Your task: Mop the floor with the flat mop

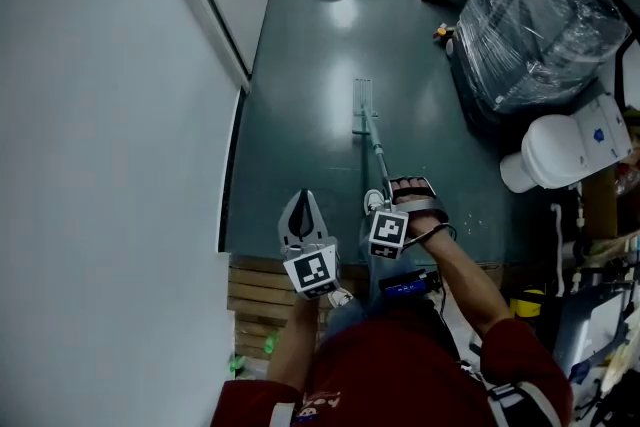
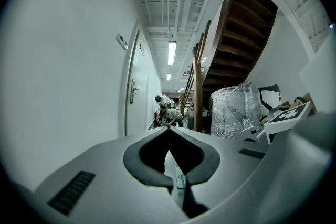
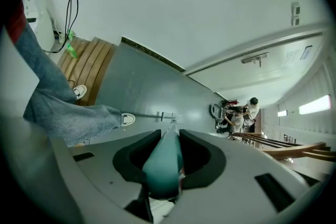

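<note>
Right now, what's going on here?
A person is mopping a corridor. The right hand-held gripper is shut on the teal mop handle, which runs forward and down to the flat mop head lying on the dark green floor ahead of the person's feet. The left hand-held gripper is off the mop, jaws together with nothing between them, held beside the right one near the white wall.

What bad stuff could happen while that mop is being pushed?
Only the right gripper clamps the mop handle; the left gripper is shut on nothing, so the handle might twist or slip. The mop head could swing into the plastic-wrapped bundle on the right. One foot is on a wooden pallet, so stepping off could mean a stumble.
</note>
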